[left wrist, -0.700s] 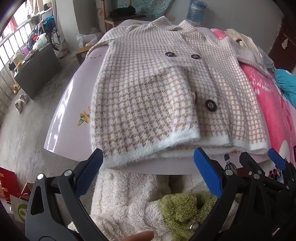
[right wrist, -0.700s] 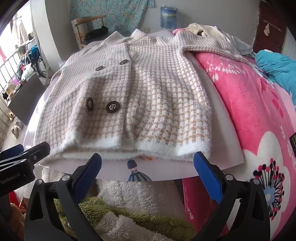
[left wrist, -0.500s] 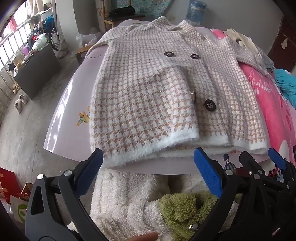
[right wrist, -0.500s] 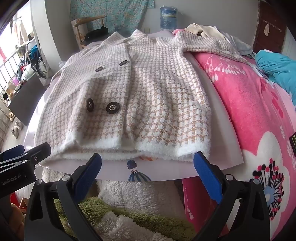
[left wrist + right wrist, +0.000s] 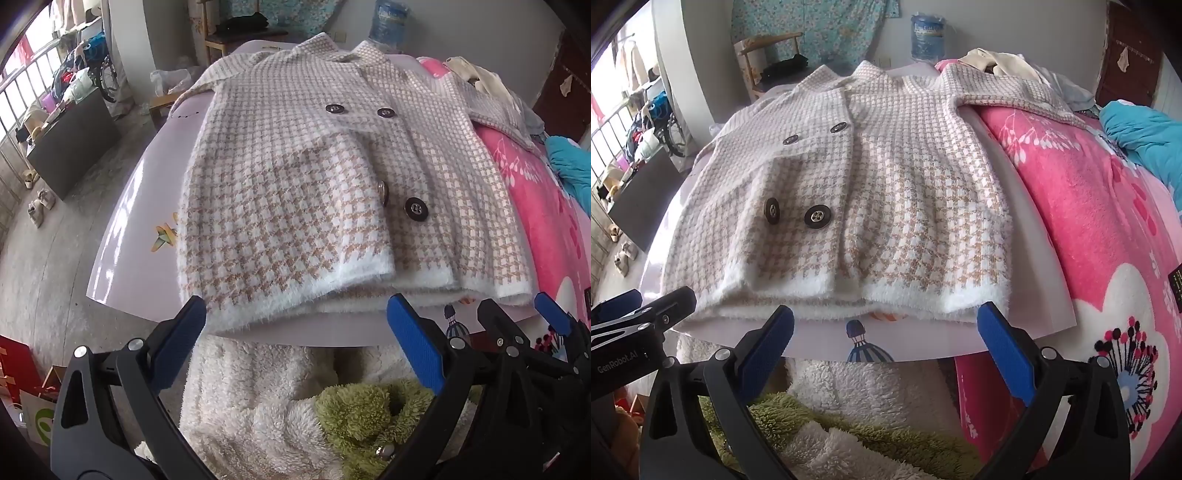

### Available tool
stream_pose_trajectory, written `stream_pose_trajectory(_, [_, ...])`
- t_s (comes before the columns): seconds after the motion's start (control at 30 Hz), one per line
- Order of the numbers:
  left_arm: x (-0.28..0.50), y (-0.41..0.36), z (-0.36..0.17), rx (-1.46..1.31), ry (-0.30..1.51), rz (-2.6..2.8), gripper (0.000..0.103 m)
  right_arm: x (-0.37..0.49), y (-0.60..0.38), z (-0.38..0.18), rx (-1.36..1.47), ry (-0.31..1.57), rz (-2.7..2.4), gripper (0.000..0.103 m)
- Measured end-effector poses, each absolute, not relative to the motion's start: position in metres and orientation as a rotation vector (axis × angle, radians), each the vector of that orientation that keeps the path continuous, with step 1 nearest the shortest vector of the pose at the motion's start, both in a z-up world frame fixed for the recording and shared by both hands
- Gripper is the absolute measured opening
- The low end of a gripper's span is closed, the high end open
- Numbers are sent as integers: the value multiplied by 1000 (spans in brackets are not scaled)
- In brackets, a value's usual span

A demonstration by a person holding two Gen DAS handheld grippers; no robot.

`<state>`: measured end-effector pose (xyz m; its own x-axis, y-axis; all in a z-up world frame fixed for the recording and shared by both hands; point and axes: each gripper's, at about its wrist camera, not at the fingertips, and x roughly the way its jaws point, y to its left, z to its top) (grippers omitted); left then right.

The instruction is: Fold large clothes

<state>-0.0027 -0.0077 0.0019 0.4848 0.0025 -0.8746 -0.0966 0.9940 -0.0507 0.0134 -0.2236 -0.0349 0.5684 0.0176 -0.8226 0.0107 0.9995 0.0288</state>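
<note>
A: How many garments on the board?
B: One coat [image 5: 295,192], flat on the pale board [image 5: 125,229] that rests on the bed, hem nearest both grippers. Four buttons [image 5: 814,217] show, in two pairs.
A: And the grippers?
B: Two. The left gripper [image 5: 295,347] is spread wide and holds nothing; the right gripper [image 5: 886,341] likewise, both just short of the hem.
A: Anything else?
B: One pink blanket [image 5: 1108,240], one water jug [image 5: 928,37], and possibly a fleece garment [image 5: 258,398] below.
</note>
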Motion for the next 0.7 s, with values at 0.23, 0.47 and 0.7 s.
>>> stream_pose_trajectory(0.23, [-2, -4, 3, -103, 1062, 53, 95, 13, -224, -35, 32, 964, 5, 97])
stream_pose_trajectory(0.47, [-2, -3, 3, -102, 1063, 52, 95, 13, -224, -36, 32, 961, 6, 97])
stream_pose_trajectory(0.7, [-2, -3, 3, -103, 1061, 52, 95, 12, -224, -36, 32, 960, 5, 97])
